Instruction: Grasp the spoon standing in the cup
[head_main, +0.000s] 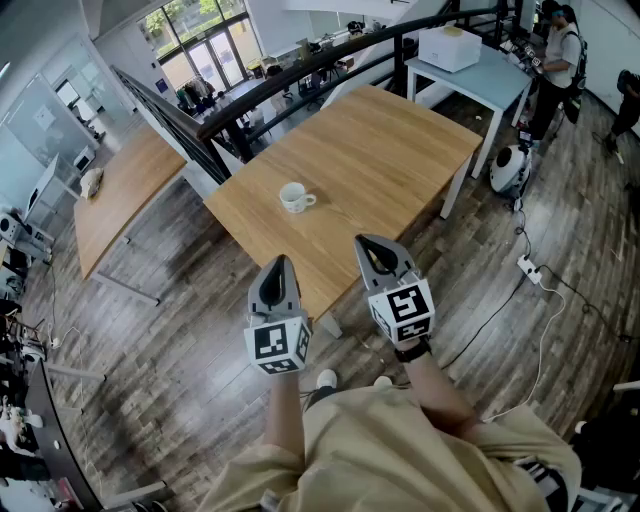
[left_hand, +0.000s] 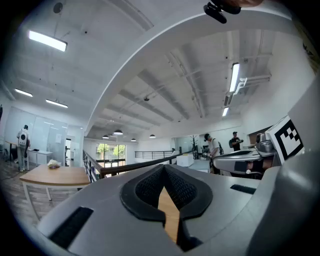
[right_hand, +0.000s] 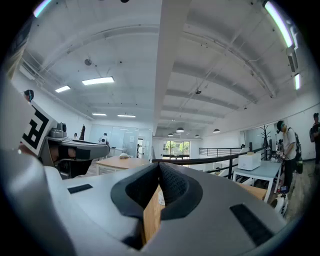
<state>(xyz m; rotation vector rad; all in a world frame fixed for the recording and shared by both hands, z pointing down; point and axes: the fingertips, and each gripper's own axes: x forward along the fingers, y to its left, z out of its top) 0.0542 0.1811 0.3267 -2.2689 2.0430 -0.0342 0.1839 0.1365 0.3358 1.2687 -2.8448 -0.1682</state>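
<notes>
A white cup (head_main: 296, 198) stands on the wooden table (head_main: 390, 150), left of its middle, with its handle to the right. A spoon in it is too small to make out. My left gripper (head_main: 281, 262) and right gripper (head_main: 368, 243) hover side by side over the table's near edge, well short of the cup, both pointing toward it. The left gripper (left_hand: 164, 172) has its jaws shut with nothing in them. The right gripper (right_hand: 159, 170) is shut and empty too, and a sliver of the white cup (right_hand: 161, 198) shows below its tips.
A second wooden table (head_main: 120, 190) stands to the left, beyond a black railing (head_main: 300, 75). A white table (head_main: 480, 80) carrying a box is at the back right, with people (head_main: 555, 50) beside it. A power strip and cable (head_main: 528, 268) lie on the floor at right.
</notes>
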